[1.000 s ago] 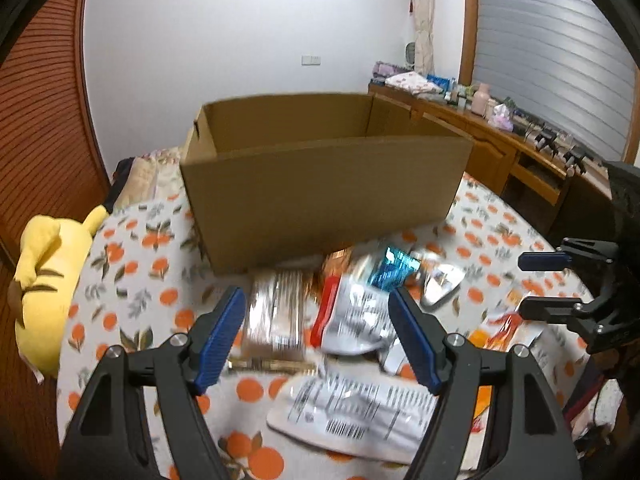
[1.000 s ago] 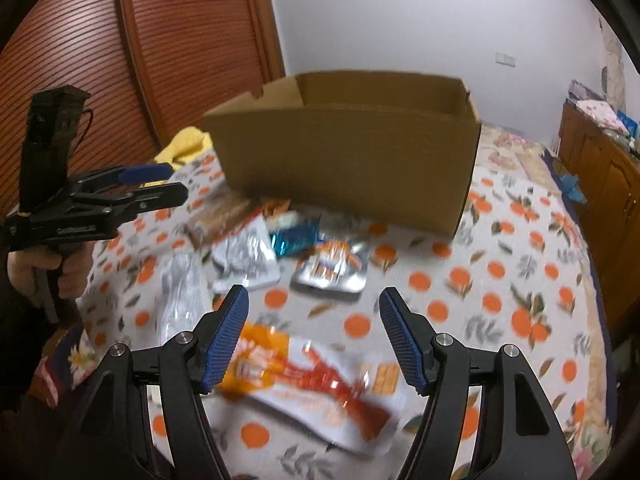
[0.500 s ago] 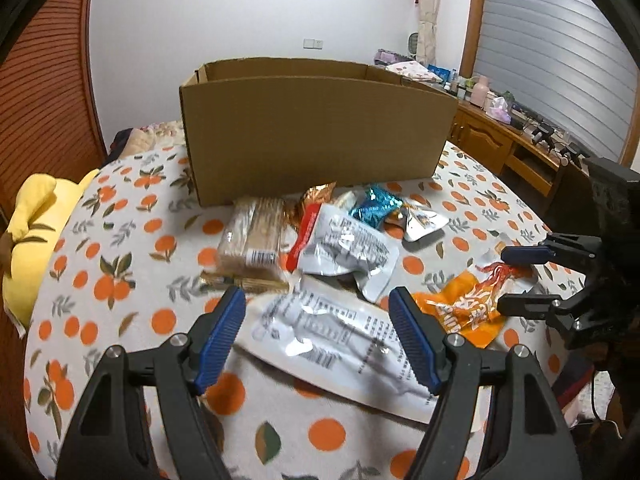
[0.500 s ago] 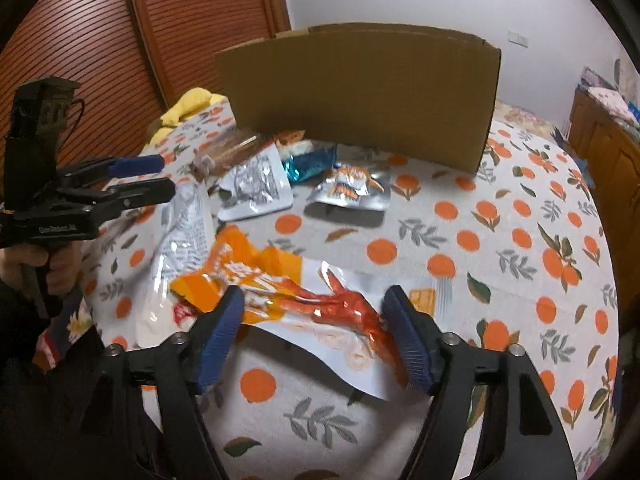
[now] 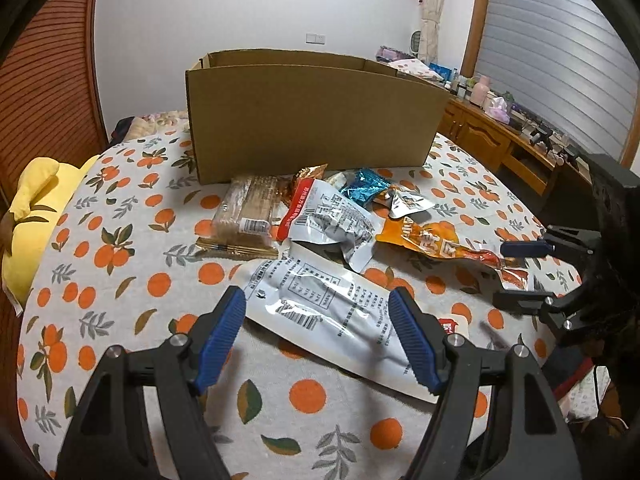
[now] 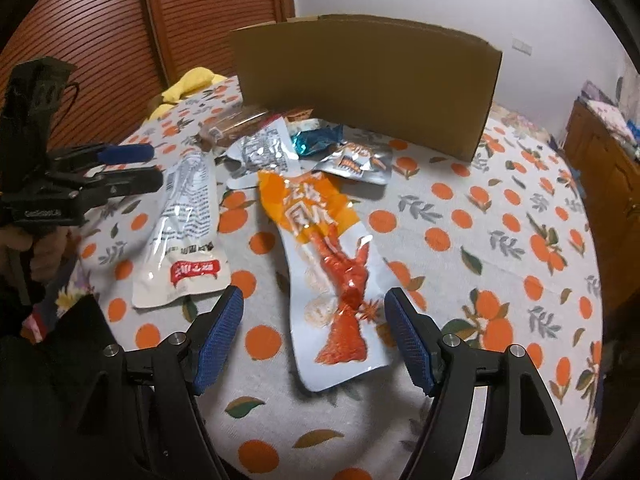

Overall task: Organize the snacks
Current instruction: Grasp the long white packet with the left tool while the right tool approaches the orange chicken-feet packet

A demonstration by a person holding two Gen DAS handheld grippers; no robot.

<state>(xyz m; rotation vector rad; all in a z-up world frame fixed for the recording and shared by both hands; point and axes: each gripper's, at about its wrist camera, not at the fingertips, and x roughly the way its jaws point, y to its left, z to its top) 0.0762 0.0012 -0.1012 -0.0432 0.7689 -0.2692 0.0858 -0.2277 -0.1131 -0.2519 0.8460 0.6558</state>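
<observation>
Several snack packets lie on the orange-print tablecloth in front of an open cardboard box (image 5: 312, 120) (image 6: 364, 80). My left gripper (image 5: 318, 332) is open, low over a long white packet (image 5: 328, 308) (image 6: 184, 232). My right gripper (image 6: 314, 332) is open, its fingers on either side of the near end of an orange chicken-feet packet (image 6: 324, 256) (image 5: 436, 242). Behind lie a silver-and-red packet (image 5: 328, 220), a brown cracker pack (image 5: 248, 208), a blue packet (image 5: 364, 190) and a small silver packet (image 6: 356, 164).
A yellow plush toy (image 5: 36, 208) lies at the table's left edge. A wooden sideboard (image 5: 500, 136) with clutter stands at the right. Brown slatted doors (image 6: 120, 40) stand behind the table. Each gripper shows in the other's view, left (image 6: 120, 168), right (image 5: 520, 272).
Both grippers have dropped lower and pulled back toward the near packets. The box now stands farther off and its inside is hidden. The right gripper now straddles the orange packet's near end.
</observation>
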